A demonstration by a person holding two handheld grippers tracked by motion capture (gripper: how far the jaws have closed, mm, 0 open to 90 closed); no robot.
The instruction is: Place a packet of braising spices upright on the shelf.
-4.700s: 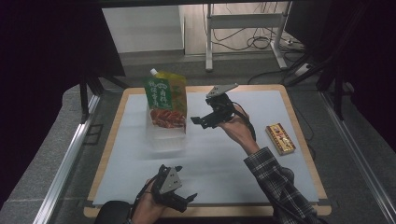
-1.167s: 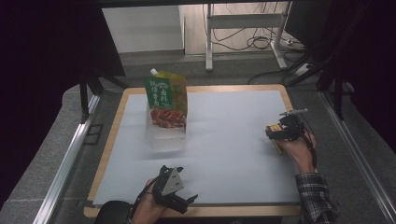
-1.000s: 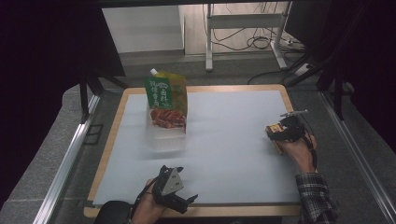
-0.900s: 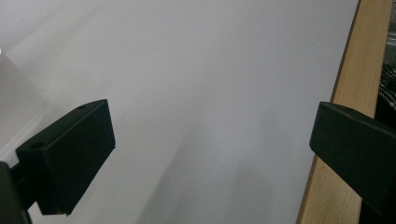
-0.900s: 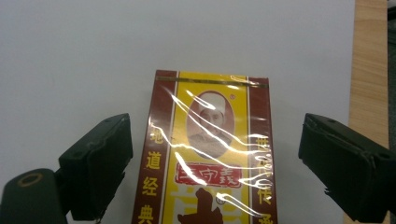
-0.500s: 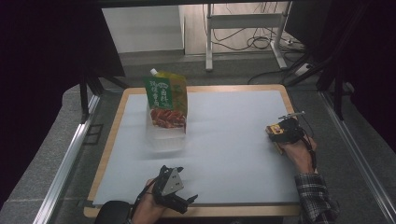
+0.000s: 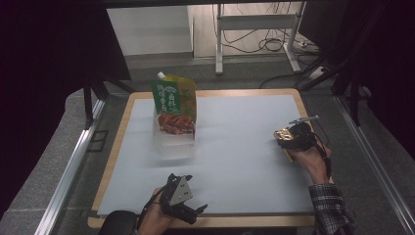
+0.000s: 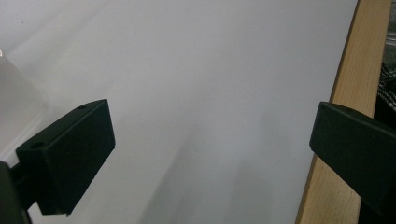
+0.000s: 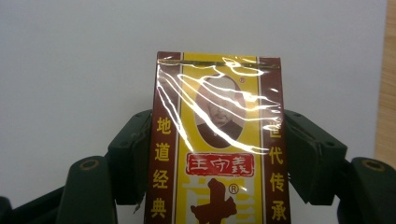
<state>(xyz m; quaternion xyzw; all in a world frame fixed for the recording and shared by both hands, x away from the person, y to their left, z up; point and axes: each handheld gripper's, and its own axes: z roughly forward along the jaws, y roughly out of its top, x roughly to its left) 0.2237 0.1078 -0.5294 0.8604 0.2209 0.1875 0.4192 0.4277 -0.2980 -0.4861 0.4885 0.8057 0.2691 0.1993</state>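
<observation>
The right tongs (image 9: 219,154) have just closed on the sides of a cellophane-wrapped yellow-and-maroon box (image 9: 218,140), near the white table's (image 7: 235,147) right edge. The left tongs (image 8: 210,158) rest wide open, holding nothing, at the near edge.

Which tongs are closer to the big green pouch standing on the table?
Left. The left tongs sit at the near edge, almost straight below the green pouch. The right tongs, gripping a yellow box, are far off at the table's right side.

Glossy film-wrapped box (image 9: 218,140); matt black plastic tongs (image 9: 219,154); smooth matt white mat (image 7: 235,147); wooden table edge (image 8: 348,116).
</observation>
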